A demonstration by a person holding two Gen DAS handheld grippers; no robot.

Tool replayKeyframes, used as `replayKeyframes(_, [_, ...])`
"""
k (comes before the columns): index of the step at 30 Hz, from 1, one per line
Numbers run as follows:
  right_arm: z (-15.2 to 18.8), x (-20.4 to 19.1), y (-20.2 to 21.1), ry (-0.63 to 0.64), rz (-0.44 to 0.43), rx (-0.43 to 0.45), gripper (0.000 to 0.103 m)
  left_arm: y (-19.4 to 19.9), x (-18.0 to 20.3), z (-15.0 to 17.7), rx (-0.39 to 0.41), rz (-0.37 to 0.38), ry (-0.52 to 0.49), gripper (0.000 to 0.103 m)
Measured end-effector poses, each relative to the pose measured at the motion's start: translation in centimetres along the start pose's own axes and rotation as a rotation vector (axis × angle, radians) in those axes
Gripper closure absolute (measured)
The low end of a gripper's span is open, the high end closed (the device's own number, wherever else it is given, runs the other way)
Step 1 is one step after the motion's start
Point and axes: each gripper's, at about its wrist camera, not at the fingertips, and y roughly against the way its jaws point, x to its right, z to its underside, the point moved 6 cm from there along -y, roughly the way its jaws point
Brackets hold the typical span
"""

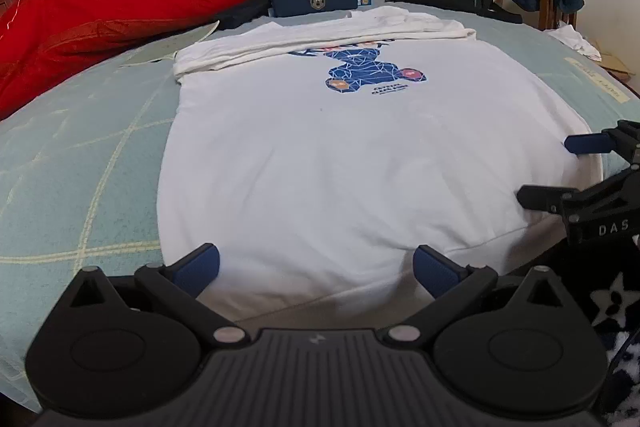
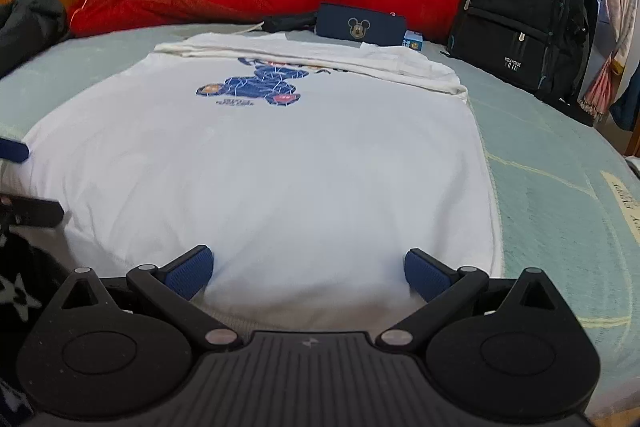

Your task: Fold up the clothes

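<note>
Where the sleeves are folded over: the bear print [image 1: 366,67] on the T-shirt [image 1: 320,163] is partly hidden.
Left gripper [image 1: 316,269]: held released, at the hem.
Right gripper [image 2: 308,269]: held released, at the hem.

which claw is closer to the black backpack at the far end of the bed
Right. The right claw sits at the white printed t-shirt's near hem on the side of the black backpack; the left claw is at the same hem, farther across from it.
</note>
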Motion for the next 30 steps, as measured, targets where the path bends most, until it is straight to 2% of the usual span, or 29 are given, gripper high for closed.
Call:
replayKeyframes(3, [0.1,-0.8,0.8,0.069,-0.004,-0.001,0.0,0.9,-0.4,-0.4,0.026,-0.013,-0.003,0.001])
replayKeyframes(6, [0.3,-2.5,1.7,0.173,-0.026,0.043,0.0,1.3,-0.5,-0.6,0.039,-0.037,-0.026,0.001])
replayKeyframes(11, [0.0,-5.2,1.7,0.294,-0.055,0.046,0.0,1.0,-0.6,-0.4,0.027,-0.039,-0.025,0.001])
replayKeyframes(15, [-1.6,-6.3,1.6,0.312,-0.105,0.071,0.0,1.1,-1.1,-0.4,0.03,-0.063,-0.017,0.001])
replayKeyframes(17, [-1.7,-6.9,1.2,0.326,-0.121,0.057,0.0,1.4,-1.6,-0.5,0.038,-0.071,-0.003,0.001])
replayKeyframes(23, [0.6,-7.7,0.2,0.52,-0.059,0.006,0.0,1.7,-2.1,-0.5,0.045,-0.093,-0.005,0.001])
replayKeyframes(30, [3.0,-7.1,-0.2,0.625,0.051,0.001,0.0,1.9,-1.2,-0.4,0.052,-0.083,-0.025,0.001])
